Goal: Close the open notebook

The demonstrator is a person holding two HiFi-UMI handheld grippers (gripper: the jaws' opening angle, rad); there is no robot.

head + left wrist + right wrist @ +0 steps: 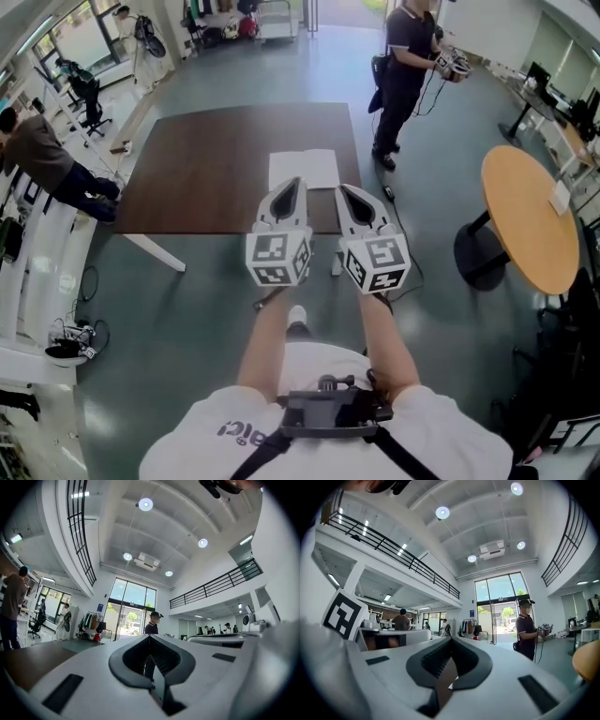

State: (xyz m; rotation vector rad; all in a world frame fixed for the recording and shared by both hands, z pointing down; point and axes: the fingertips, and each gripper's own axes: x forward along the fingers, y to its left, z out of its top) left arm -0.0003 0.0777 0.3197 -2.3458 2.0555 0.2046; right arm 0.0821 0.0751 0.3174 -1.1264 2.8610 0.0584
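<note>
Dark brown, matte and rectangular, the table [206, 169] carries the open notebook [303, 169]. Its white pages lie flat and spread, close to the table's near edge and right of centre.

Both grippers are smooth white plastic shells with black ribbed pads. Each carries a cube [278, 258] printed with black-and-white square markers. The left gripper [292, 184] points at the notebook's near edge, its jaws pressed tip to tip with nothing between them. The right gripper [345, 190] is held just beside it. Its jaws look closed and empty in the same way, though the wide lens makes the tips hard to judge.

The floor [187, 309] is glossy grey-green. A round tan table [530, 216] on a black foot stands to the right. A person [405, 56] in dark clothes stands beyond the brown table. The hall is tall and white-walled, with a railed gallery and glass doors.
</note>
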